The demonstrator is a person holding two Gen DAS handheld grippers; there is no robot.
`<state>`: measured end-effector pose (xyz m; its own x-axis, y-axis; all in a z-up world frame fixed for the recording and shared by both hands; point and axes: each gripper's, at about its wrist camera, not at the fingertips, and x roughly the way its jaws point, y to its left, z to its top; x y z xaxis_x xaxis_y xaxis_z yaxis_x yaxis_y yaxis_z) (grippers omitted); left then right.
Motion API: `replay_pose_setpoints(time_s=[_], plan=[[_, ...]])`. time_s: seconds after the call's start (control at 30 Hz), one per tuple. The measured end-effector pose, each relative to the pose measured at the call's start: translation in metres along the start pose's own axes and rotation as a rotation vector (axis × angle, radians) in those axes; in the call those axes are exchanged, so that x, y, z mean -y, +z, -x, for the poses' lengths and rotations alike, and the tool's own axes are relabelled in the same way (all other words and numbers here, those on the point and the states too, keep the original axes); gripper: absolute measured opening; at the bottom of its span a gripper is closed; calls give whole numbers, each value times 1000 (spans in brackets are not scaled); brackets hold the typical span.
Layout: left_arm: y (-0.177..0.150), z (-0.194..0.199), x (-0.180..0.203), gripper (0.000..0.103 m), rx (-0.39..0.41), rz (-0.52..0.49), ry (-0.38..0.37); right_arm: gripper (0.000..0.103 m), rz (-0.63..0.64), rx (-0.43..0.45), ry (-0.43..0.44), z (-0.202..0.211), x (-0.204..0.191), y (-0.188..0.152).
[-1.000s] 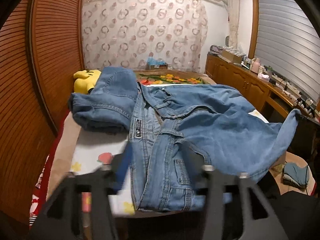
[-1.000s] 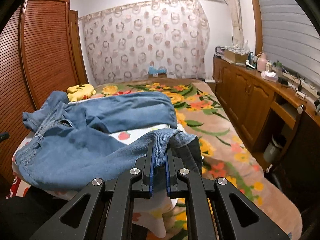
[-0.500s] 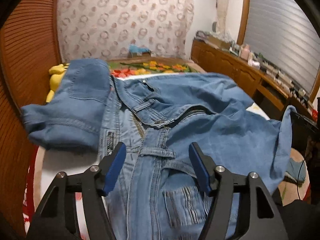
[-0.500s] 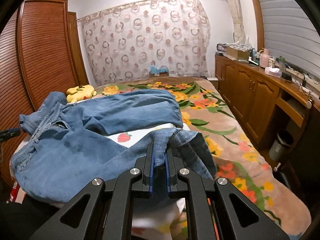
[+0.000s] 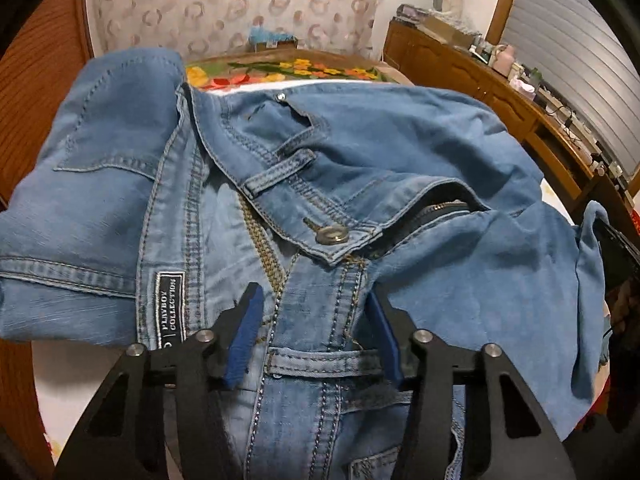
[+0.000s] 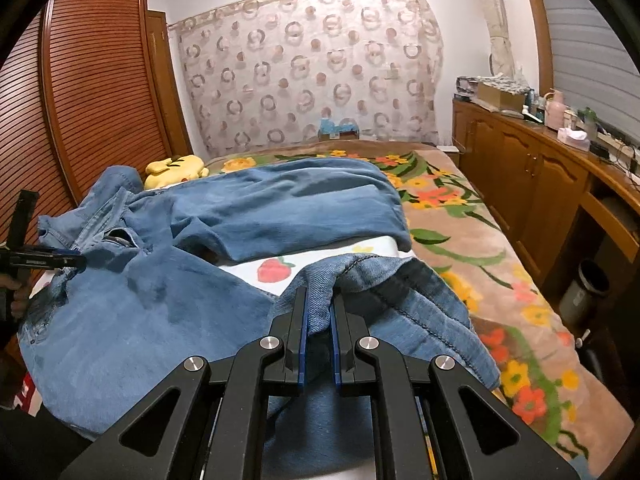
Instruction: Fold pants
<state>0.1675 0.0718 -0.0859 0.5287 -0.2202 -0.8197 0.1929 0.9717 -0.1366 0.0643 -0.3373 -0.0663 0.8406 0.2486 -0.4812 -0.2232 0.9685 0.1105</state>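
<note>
A pair of light blue jeans [image 5: 420, 152] lies spread on the bed, with the fly open, a metal button [image 5: 331, 235] and a "Playboy Collection" label [image 5: 169, 304] showing. My left gripper [image 5: 316, 300] is open and sits low over the waistband, its blue pads on either side of a belt loop. My right gripper [image 6: 318, 296] is shut on a leg hem of the jeans [image 6: 356, 270] and holds it just above the bed. The left gripper also shows in the right wrist view [image 6: 76, 261], at the waist end.
The bed has a floral blanket [image 6: 460, 216] and a white strawberry sheet [image 6: 276, 268]. A yellow plush toy [image 6: 176, 168] lies near the head. A wooden slatted wardrobe [image 6: 92, 92] stands left, a wooden sideboard [image 6: 528, 168] with clutter right, a bin [image 6: 584, 292] beneath.
My left gripper has moved forward and down over the waistband, so the jeans fill its view. My right gripper keeps its hold on the hem and has shifted slightly.
</note>
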Motion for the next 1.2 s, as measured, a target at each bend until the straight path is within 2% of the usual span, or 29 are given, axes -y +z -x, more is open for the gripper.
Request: replay_pose_setpoints(time_s=[0.1, 0.13, 0.2, 0.27, 0.3, 0.43, 0.57, 0.67, 0.8, 0.97, 1.0, 1.07, 1.13, 1.2], plan=[[-7, -1, 5, 34, -3, -22, -2, 9, 6, 3, -1, 0, 3, -1], [-8, -1, 6, 23, 4, -30, 4, 9, 7, 5, -1, 0, 4, -2], [-11, 6, 6, 18, 30, -29, 5, 9, 6, 6, -4, -1, 6, -3], [-11, 21, 8, 17, 84, -33, 10, 9, 4, 4, -7, -3, 8, -4], [-13, 32, 9, 13, 117, -24, 11, 9, 3, 3, -10, -4, 7, -4], [-23, 76, 5, 13, 215, 22, 15, 9, 3, 1, -19, -5, 1, -5], [-31, 75, -7, 13, 170, 38, 63, 9, 0, 2, -22, -5, 1, -5], [-42, 60, -14, 16, 111, 52, 71, 9, -1, 4, -26, -4, -1, -5], [-51, 56, -12, 20, 101, 61, 73, 9, -12, 10, -33, 0, 1, -6], [-53, 72, -11, 44, 151, 36, 127, 9, -20, 14, -39, 10, 1, -11], [-55, 78, -10, 53, 167, 29, 127, 9, -21, 14, -42, 11, 0, -11], [-57, 84, -13, 60, 182, 25, 129, 9, -22, 15, -45, 12, 0, -12], [-63, 91, -17, 75, 192, 30, 130, 9, -26, 12, -47, 11, -1, -12], [-71, 97, -18, 77, 198, 36, 122, 9, -29, 9, -50, 9, -3, -13]])
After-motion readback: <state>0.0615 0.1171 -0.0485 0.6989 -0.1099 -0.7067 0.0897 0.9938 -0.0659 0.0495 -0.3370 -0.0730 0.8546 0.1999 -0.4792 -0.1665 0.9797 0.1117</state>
